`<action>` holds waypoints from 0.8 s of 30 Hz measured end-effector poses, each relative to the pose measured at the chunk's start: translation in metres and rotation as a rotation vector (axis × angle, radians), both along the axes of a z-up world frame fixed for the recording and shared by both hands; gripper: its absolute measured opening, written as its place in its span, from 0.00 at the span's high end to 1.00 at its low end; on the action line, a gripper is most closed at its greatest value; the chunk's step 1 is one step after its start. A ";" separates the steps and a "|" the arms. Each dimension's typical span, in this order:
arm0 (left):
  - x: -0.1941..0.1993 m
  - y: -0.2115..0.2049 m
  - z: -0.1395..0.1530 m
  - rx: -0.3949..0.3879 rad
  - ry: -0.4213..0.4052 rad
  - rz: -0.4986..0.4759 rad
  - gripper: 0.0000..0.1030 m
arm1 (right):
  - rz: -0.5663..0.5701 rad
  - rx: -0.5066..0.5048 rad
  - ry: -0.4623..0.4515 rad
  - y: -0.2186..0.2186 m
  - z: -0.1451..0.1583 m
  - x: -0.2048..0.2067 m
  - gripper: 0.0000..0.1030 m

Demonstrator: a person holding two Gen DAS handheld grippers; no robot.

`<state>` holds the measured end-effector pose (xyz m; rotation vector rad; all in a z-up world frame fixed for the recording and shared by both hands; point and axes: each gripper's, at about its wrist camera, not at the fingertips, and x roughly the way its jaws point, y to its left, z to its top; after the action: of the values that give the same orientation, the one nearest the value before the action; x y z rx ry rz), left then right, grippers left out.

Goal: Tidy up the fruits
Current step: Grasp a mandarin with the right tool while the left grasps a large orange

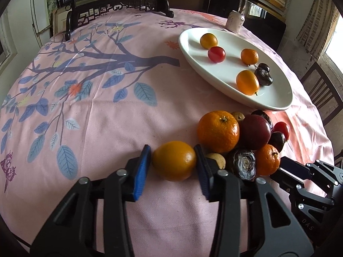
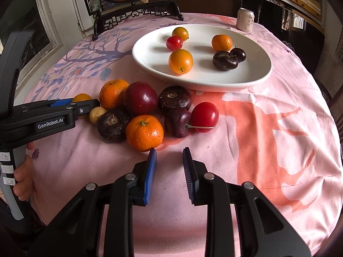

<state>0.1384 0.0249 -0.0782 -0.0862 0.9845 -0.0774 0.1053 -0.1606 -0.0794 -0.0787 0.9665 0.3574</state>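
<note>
The counter's cloth (image 1: 120, 128) was pink, printed with a dark branch and blue leaves at the frame's left. The plate (image 1: 218, 79) at upper right was white. The fruit between the black left tongs (image 1: 173, 160), with blue pads (image 1: 141, 171), was orange-yellow.

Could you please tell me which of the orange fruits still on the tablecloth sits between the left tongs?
The smooth yellow-orange kumquat at the pile's left end; the left tongs bracket it. The two dimpled mandarins sit free in the pile.
</note>
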 end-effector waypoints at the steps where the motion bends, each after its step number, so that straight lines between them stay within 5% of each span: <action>1: 0.000 -0.001 0.000 0.007 -0.004 0.000 0.62 | 0.000 0.000 0.000 0.000 0.000 0.000 0.73; 9: -0.008 0.005 0.002 -0.024 -0.014 0.005 0.63 | -0.017 0.009 -0.002 -0.002 0.009 -0.006 0.68; 14: -0.020 0.020 0.009 -0.061 -0.036 0.017 0.63 | 0.009 0.019 -0.066 0.009 0.030 -0.015 0.50; 24: -0.034 0.042 0.024 -0.119 -0.073 0.023 0.63 | 0.010 -0.070 0.009 0.036 0.011 0.005 0.58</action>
<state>0.1044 0.0668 -0.0544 -0.2026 0.9058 -0.1173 0.1099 -0.1241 -0.0684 -0.1461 0.9876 0.3330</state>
